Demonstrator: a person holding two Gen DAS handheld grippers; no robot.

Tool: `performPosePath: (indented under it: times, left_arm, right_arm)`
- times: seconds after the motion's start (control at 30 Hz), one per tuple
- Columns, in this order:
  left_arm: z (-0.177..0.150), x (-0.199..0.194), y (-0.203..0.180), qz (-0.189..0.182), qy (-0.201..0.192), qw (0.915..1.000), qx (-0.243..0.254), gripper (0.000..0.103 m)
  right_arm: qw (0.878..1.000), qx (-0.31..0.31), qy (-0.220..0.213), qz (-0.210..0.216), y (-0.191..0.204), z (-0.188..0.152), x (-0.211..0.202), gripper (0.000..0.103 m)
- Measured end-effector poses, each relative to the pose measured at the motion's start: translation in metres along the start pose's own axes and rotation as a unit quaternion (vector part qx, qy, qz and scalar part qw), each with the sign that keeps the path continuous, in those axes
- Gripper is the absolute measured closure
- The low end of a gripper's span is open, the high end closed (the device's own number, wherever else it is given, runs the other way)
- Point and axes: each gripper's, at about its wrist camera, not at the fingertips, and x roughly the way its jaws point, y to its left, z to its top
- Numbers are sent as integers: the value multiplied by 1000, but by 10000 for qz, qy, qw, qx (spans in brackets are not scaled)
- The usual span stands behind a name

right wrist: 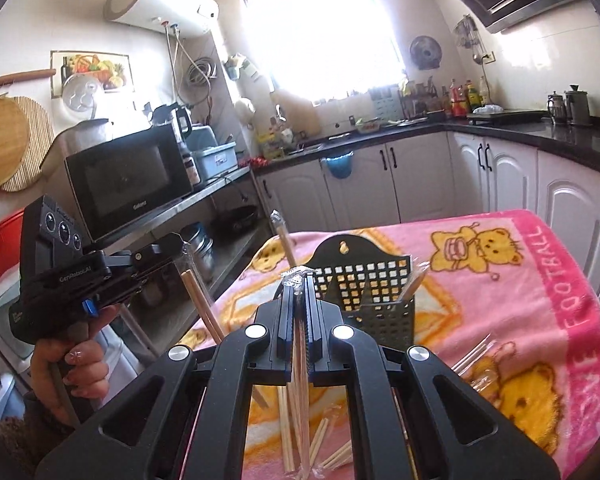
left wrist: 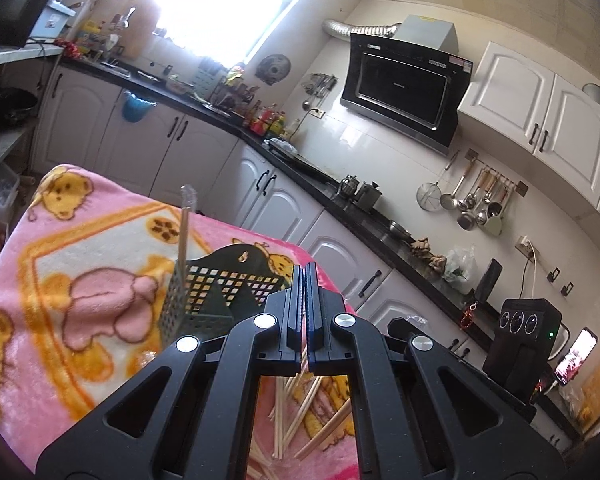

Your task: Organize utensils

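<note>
My right claw (right wrist: 300, 280) is clenched on a wrapped pair of chopsticks (right wrist: 299, 364); its crinkled plastic end sticks out past the fingertips, and the sticks run back between the jaws toward me. In its camera the black perforated holder (right wrist: 370, 280) stands straight ahead on the pink bear-print blanket (right wrist: 540, 280) that covers the surface, one wrapped pair (right wrist: 414, 284) leaning out of its compartment at 2 o'clock. My left claw (right wrist: 180, 246) sits off at 9 o'clock, gripped by a hand (right wrist: 76, 360), and it is closed on another wrapped pair (right wrist: 202, 304) that hangs down slanting from its tips.

From the left camera, the left claw (left wrist: 305, 276) shows jaws pressed together, with the holder (left wrist: 224, 288) just beyond the fingertips at 11 o'clock and a wrapped stick (left wrist: 185, 228) standing upright from the holder's left end. Loose chopsticks (left wrist: 300, 416) lie scattered on the blanket (left wrist: 80, 280) beneath the claw frame.

Around the surface: white cabinets (right wrist: 420, 176) under a dark counter (right wrist: 520, 130) at 1 o'clock, and a microwave (right wrist: 128, 180) on a shelf at 10 o'clock. More wrapped pairs (right wrist: 470, 356) lie on the blanket at 4 o'clock.
</note>
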Motion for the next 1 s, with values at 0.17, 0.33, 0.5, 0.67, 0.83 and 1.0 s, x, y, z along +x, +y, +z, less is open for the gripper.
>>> performPosePath:
  times: [0.17, 0.33, 0.5, 0.67, 0.83, 1.0]
  left_arm:
    - [4, 11, -11, -101, 68, 9998, 134, 103]
    - [12, 19, -22, -174, 105, 9993, 319, 103]
    - [20, 27, -31, -220, 102, 9986, 466, 103]
    - [29, 35, -42, -289, 51, 9978, 588, 103]
    - [36, 41, -50, -331, -14, 9972, 674, 103]
    - [46, 44, -57, -338, -132, 9963, 782, 103]
  right_arm:
    - [9999, -6, -138, -56, -3, 6, -7, 98]
    - [9995, -76, -299, -98, -4, 18, -12, 98]
    - [9988, -159, -457, -116, -5, 31, -12, 98]
    - [9973, -324, -657, -99, -1, 48, -11, 98]
    - [9941, -542, -929, -160, 6, 68, -11, 98]
    - [9911, -643, -1158, -114, 10, 90, -11, 98]
